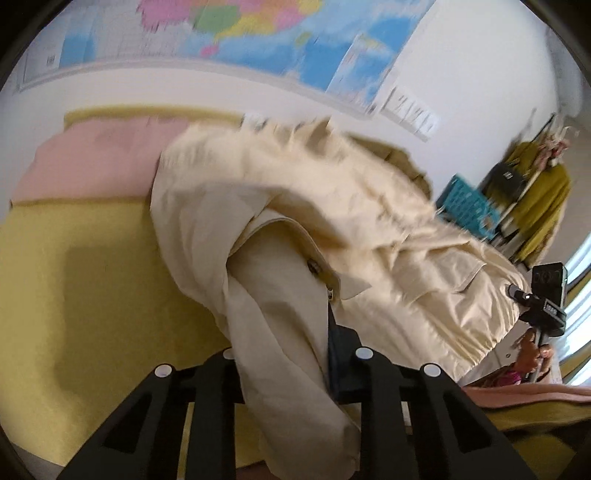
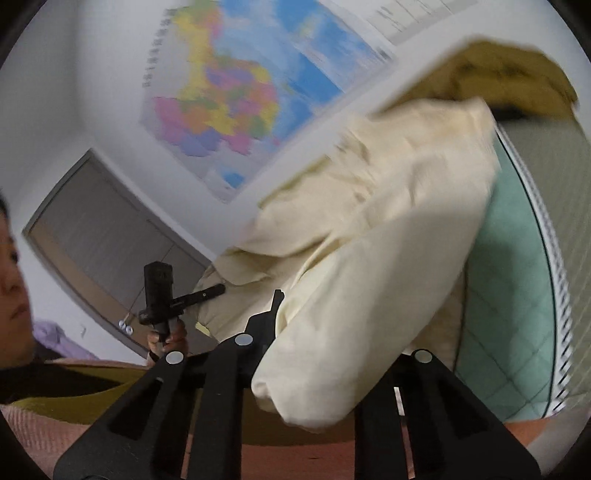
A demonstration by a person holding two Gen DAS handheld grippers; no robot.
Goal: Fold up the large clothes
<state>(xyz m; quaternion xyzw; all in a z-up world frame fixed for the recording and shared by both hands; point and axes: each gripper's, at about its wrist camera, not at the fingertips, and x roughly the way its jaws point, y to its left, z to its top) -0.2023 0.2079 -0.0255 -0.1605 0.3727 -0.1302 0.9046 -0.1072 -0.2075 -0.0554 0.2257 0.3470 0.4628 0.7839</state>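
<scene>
From the left wrist view, a yellow blanket [image 1: 74, 277] fills the left side, with a pink cover [image 1: 92, 162] beyond it near the wall. A cream jacket [image 1: 295, 229] hangs lifted across the middle, blurred, its folds hiding the bed behind. The left gripper [image 1: 295, 350] is clenched on the jacket's cloth, which drapes down between the black fingers and covers their tips. A blurred wall map [image 1: 258, 33] runs across the top. At the right edge the right gripper [image 1: 517, 295] is seen from outside, its tips buried in the jacket's elastic hem, the hand [image 1: 535, 354] beneath it partly cut off. A clothes rack [image 1: 532, 199] stands behind.

From the right wrist view, a person's head is cut off at the left frame edge. The left gripper [image 2: 218, 290] reaches into the jacket [image 2: 369, 240]. The right gripper [image 2: 314, 354] grasps a thick fold that hides its fingertips. A green quilted cover [image 2: 517, 295] lies open to the right, and an olive garment [image 2: 517, 74] sits top right.
</scene>
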